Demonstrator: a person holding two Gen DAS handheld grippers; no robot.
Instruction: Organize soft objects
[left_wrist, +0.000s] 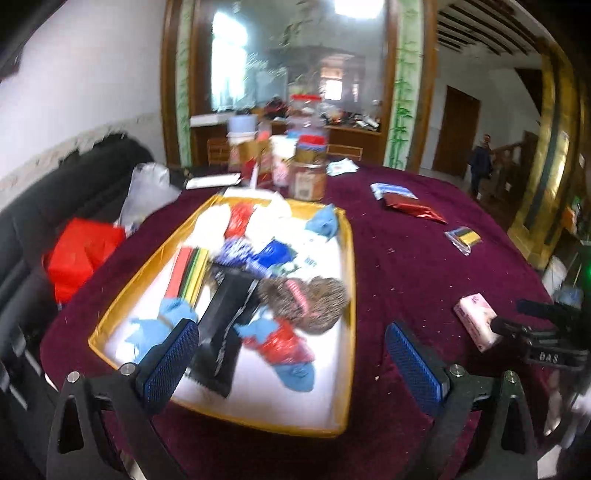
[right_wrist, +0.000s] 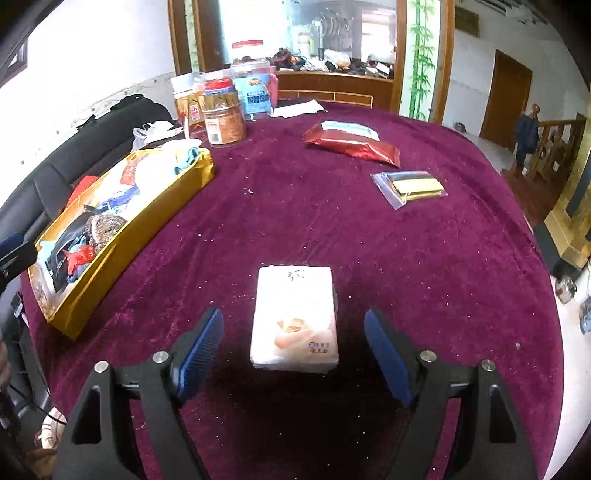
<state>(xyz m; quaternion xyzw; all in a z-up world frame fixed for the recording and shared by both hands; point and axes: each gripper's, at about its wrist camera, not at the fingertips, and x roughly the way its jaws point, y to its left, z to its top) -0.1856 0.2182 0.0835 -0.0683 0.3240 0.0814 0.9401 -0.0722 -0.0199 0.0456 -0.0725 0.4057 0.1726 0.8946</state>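
A gold-sided box (left_wrist: 349, 295) with a white floor holds several soft items: blue and red socks (left_wrist: 280, 343), a black pouch (left_wrist: 225, 314) and a brown speckled pad (left_wrist: 310, 299). My left gripper (left_wrist: 291, 328) hangs open over the near end of that box, with nothing pressed between its blue pads. A pink-and-white tissue pack (right_wrist: 295, 317) lies flat on the maroon tablecloth (right_wrist: 295, 206). My right gripper (right_wrist: 293, 315) stands open astride it, and both pads are clear of its sides. The left wrist view shows the same tissue pack (left_wrist: 476, 321) to the right of the box.
A red foil packet (right_wrist: 354, 149) with a white-and-blue packet (right_wrist: 347, 129) on it lies at the far right, and a clear bag (right_wrist: 410, 186) of yellow and black items lies nearer. Jars (right_wrist: 223, 118) stand at the back. A black sofa (right_wrist: 92, 125) runs along the left.
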